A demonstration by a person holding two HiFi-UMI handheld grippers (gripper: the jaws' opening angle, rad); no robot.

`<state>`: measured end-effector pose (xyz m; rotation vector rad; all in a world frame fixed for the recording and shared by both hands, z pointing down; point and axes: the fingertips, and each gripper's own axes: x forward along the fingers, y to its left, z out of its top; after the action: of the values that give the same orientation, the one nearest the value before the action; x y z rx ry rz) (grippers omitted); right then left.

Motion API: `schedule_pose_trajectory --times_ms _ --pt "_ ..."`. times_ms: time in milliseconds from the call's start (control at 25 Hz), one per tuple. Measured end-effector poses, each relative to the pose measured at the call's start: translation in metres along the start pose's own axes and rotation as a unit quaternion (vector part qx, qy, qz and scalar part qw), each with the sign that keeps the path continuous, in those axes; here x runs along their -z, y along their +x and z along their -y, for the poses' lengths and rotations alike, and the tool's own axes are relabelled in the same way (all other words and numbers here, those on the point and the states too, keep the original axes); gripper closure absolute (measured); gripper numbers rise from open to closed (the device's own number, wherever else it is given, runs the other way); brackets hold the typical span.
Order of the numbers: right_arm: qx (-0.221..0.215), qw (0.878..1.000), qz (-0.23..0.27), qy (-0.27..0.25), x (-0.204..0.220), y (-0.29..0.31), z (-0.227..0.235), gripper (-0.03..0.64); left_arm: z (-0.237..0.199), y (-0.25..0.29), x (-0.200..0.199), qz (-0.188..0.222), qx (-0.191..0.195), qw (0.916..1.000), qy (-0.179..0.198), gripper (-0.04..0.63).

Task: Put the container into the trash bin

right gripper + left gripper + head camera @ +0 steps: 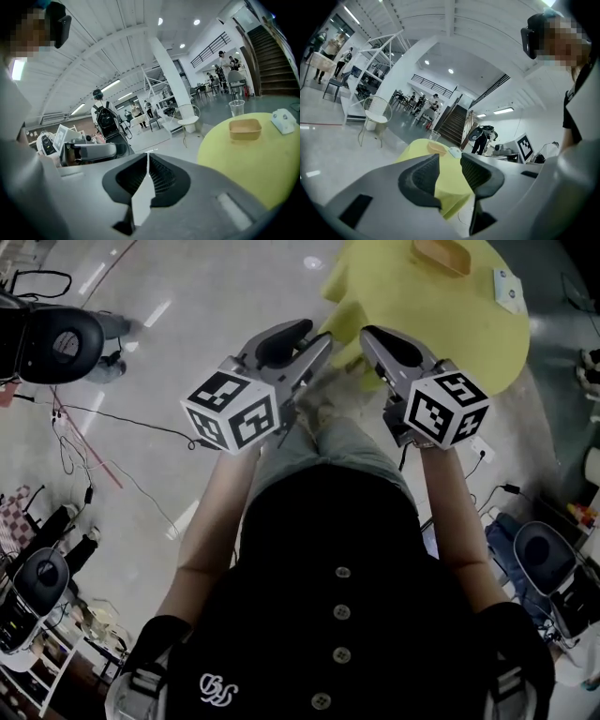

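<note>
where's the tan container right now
The tan container sits on the round yellow table, right of centre in the right gripper view, in front of a clear cup and left of a small white object.

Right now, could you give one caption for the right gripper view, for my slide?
Right gripper, shut and empty, faces a yellow table bearing the container.

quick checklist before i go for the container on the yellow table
1. Left gripper open and empty: ok.
2. Right gripper open for a grasp: not ok, its jaws are shut on nothing.
3. Tan container upright on the yellow table, untouched: ok.
4. Space around it: ok, the clear cup and small white object stand apart from it.
5. Trash bin located: cannot tell, it is in no view.
</note>
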<state>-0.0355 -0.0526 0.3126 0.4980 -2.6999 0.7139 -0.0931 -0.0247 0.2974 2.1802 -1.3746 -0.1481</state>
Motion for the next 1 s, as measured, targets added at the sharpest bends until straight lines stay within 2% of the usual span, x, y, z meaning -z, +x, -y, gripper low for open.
schedule_pose_trajectory --times_ms 200,520,800,1000 --pt "-0.046 0.999 0.013 -0.002 -0.018 -0.011 -0.014 0.612 0.009 0.001 -0.011 0.017 -0.008 0.9998 0.010 0.469" --pt "-0.089 0.996 0.004 -0.021 -0.024 -0.009 -0.029 0.614 0.013 -0.001 -0.016 0.028 0.002 0.9995 0.016 0.539" --pt "-0.086 0.996 -0.003 -0.022 -0.024 -0.009 -0.029 0.614 0.025 0.003 -0.008 0.022 0.031 0.9993 0.008 0.558" --pt "-0.089 0.995 -0.018 -0.045 -0.022 -0.010 -0.031 0.614 0.028 0.006 -0.005 0.015 0.039 0.9991 0.012 0.563"
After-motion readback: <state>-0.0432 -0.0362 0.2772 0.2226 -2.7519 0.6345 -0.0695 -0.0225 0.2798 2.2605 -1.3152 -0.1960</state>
